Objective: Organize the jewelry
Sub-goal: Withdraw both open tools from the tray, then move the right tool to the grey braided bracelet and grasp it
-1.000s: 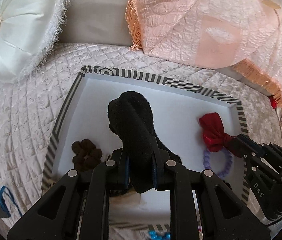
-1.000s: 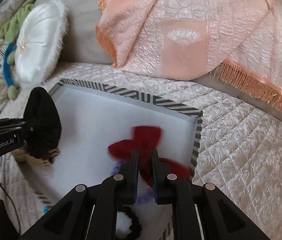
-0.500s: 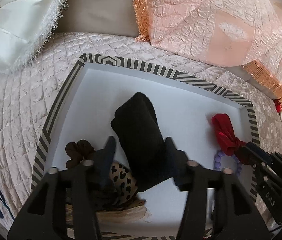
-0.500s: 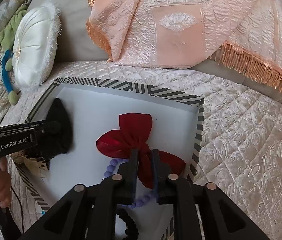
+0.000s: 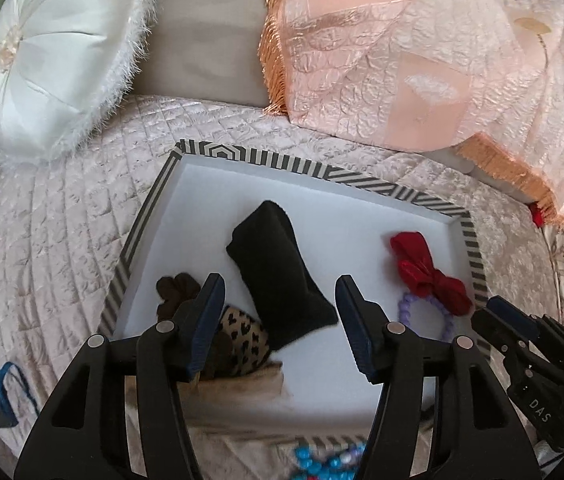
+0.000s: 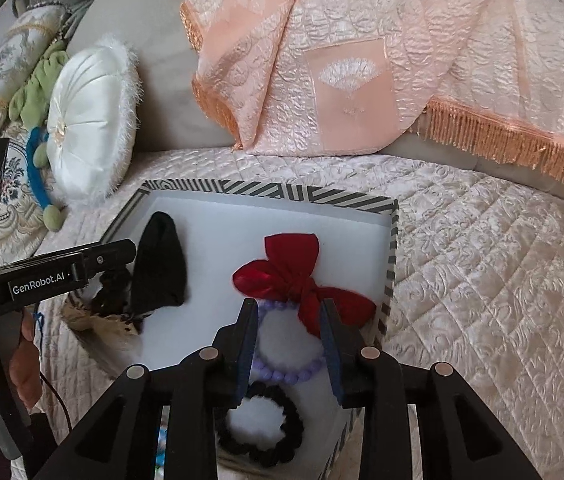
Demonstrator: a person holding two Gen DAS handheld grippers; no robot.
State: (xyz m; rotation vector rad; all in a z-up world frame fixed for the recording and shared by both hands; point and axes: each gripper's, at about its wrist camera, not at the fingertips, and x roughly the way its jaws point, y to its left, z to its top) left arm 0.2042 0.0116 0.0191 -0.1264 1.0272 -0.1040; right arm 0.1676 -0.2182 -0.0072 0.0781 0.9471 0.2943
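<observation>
Both grippers wide open, holding nothing, over the striped-rim white tray (image 5: 186, 184).
The left gripper (image 5: 280, 320) stands above the black velvet pouch (image 5: 278, 272); the right gripper (image 6: 288, 344) above the red satin bow (image 6: 290, 276) (purple bead bracelet (image 6: 282, 372) beneath).

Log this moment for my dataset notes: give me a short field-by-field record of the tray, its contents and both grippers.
tray: striped-rim tray on a quilted bedspread
contents: black cloth, red bow, purple bead bracelet, black scrunchie, brown scrunchie, leopard-print piece
left gripper: open, holding nothing
right gripper: open, above the bracelet
</observation>
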